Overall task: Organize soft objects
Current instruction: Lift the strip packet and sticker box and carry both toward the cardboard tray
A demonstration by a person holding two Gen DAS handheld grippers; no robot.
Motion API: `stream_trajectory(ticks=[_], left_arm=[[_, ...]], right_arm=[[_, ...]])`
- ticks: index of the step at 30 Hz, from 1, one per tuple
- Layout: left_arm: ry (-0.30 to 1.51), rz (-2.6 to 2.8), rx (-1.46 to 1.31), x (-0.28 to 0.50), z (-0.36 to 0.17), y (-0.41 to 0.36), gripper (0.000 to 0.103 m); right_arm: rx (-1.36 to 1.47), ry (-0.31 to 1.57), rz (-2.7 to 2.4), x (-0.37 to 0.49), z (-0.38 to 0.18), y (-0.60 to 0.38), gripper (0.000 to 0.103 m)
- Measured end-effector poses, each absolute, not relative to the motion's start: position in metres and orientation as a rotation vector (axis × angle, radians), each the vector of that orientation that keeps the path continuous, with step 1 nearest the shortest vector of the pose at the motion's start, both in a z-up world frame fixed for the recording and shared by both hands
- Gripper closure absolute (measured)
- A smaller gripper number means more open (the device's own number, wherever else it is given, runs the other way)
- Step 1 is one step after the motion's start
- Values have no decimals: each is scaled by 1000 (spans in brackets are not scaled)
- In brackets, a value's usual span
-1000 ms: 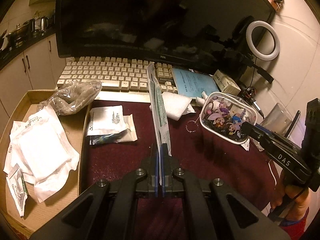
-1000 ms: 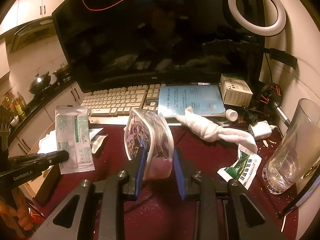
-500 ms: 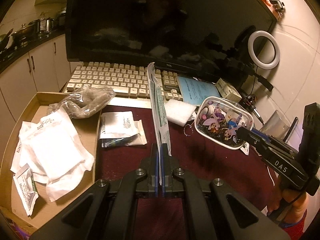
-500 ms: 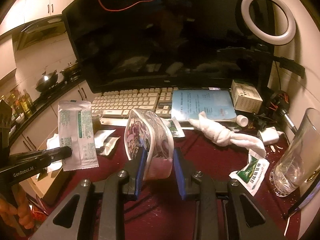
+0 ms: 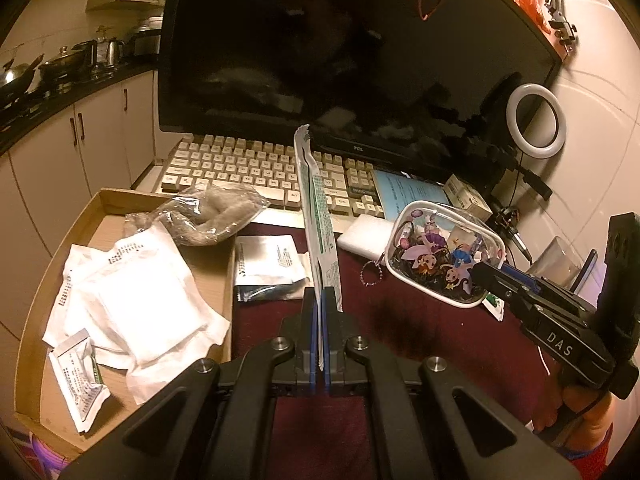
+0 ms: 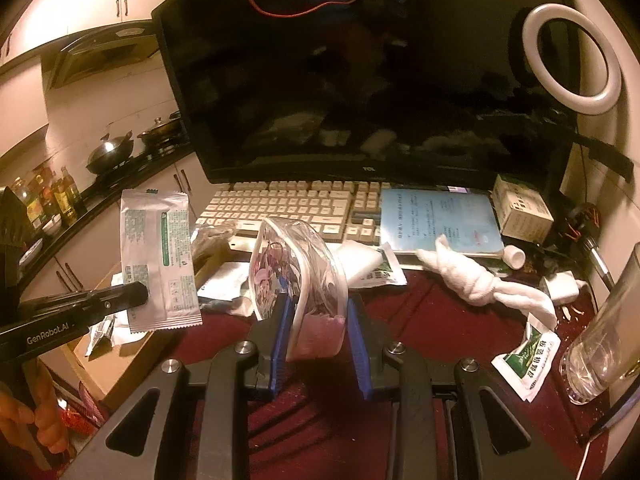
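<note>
Left gripper point(image 5: 320, 334), lower centre of the left wrist view: jaws closed tight on the bottom edge of a flat white and green sachet point(image 5: 318, 224), which stands upright on edge, rising to mid-frame in front of the keyboard point(image 5: 240, 168). In the right wrist view the same sachet point(image 6: 160, 256) hangs at centre left, clear of the table.

Right gripper point(image 6: 316, 344), lower centre of the right wrist view: blue pads pressed on both sides of a clear zip pouch point(image 6: 298, 280) with cartoon prints, held off the maroon table mat point(image 6: 440, 320). In the left wrist view the pouch point(image 5: 444, 260) sits at centre right.

At left, a cardboard tray point(image 5: 36, 308) holds white soft packets point(image 5: 136, 300) and a clear bag point(image 5: 200, 216) resting on its far rim. A knotted white cloth point(image 6: 480, 280) lies on the mat at right, near a glass point(image 6: 604, 332).
</note>
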State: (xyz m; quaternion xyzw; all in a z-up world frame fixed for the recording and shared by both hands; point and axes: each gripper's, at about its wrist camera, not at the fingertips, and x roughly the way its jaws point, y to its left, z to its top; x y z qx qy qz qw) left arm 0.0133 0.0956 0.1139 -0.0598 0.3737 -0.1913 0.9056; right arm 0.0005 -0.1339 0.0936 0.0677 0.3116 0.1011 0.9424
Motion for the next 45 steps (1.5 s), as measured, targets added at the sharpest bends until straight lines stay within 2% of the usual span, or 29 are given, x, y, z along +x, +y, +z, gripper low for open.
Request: stream_trajectory(ticks=[45], left_arm=[[753,-266,-153,14,121,160,101]], right_arm=[[91,634,353,14,104,-59,73]])
